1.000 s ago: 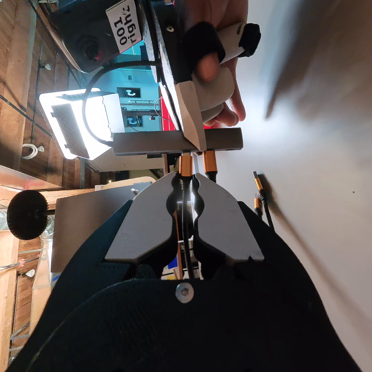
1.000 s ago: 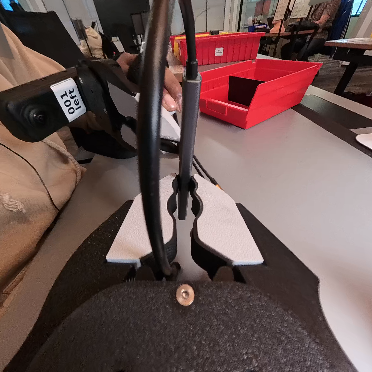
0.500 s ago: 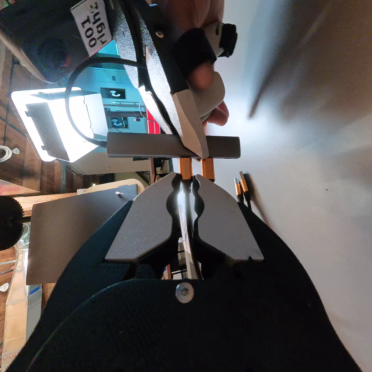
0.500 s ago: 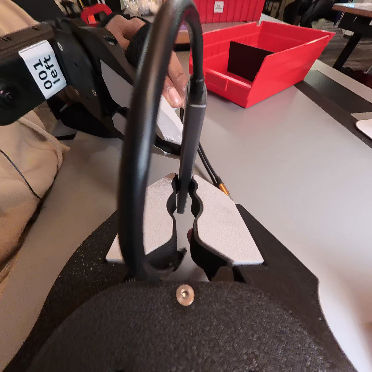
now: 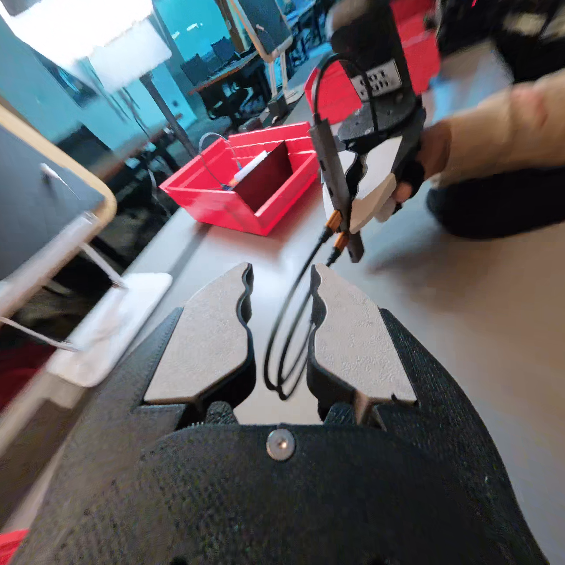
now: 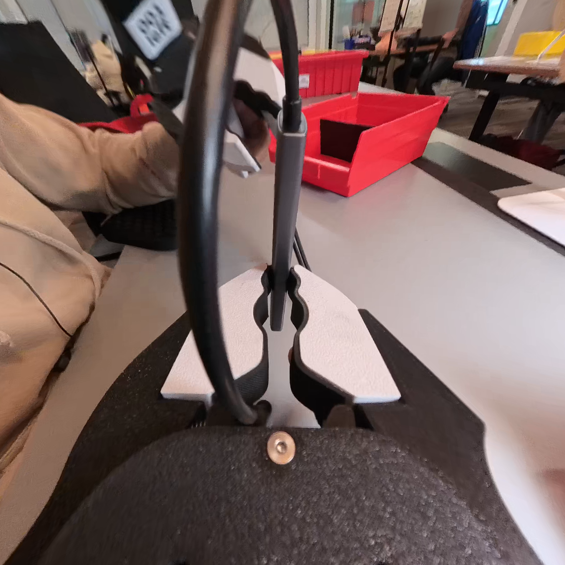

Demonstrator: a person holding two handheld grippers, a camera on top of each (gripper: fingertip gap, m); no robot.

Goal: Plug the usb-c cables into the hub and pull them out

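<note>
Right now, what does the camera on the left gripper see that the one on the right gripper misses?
Only the left wrist view shows the two orange plugs seated in the hub, their thin black cables looping between the open left gripper, and a white pen inside the bin. Only the right wrist view shows the hub's thick black cord arching overhead and the right gripper shut on the hub. Both show the grey hub, the red bin and the grey table.
</note>
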